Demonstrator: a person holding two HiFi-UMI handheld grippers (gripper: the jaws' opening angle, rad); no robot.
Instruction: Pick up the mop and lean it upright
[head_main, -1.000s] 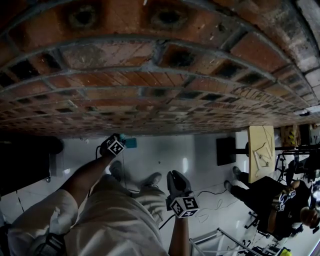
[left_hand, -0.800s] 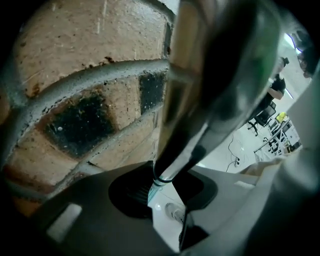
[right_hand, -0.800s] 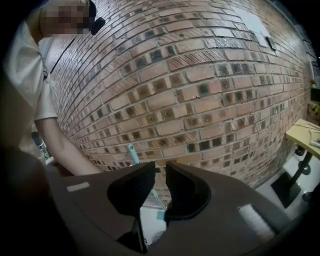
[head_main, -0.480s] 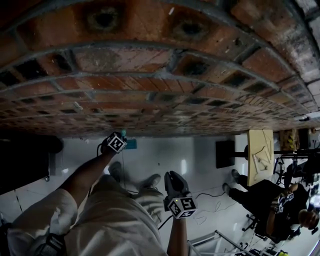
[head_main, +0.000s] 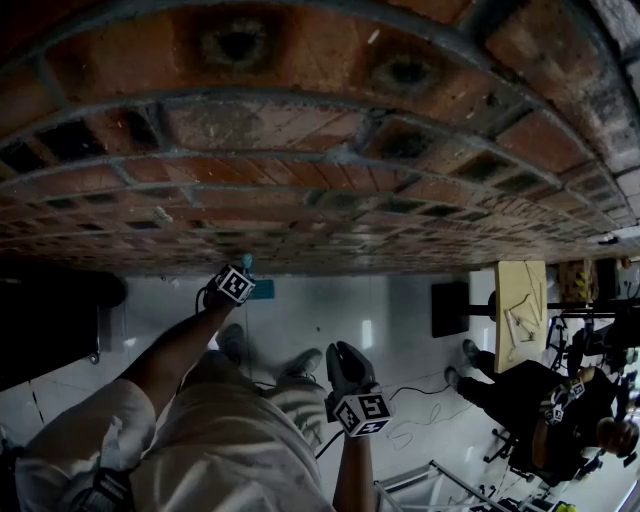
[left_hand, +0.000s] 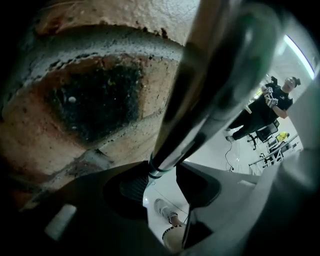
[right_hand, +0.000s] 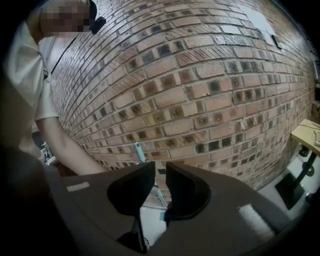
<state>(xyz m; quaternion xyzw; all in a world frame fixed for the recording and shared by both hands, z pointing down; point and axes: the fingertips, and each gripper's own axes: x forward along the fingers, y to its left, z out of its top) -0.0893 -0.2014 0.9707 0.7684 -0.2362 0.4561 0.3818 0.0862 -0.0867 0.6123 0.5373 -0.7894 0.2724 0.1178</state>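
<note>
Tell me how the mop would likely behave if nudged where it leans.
Probably stiff: the mop handle runs straight and looks like smooth metal. Likely to slide or tip sideways: a thin round shaft leaning on the brick wall, over a glossy floor.

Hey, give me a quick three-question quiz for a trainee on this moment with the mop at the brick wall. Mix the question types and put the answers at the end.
1. True or false: the right gripper is clamped on the mop handle.
2. Which surface is right behind the mop handle? A. brick wall B. glass door C. wooden shelf
3. Which thing stands between the jaws of the left gripper?

Key
1. False: its jaws are empty and slightly apart.
2. A.
3. The mop handle. Those jaws have just been opening, and a gap shows on one side.
</note>
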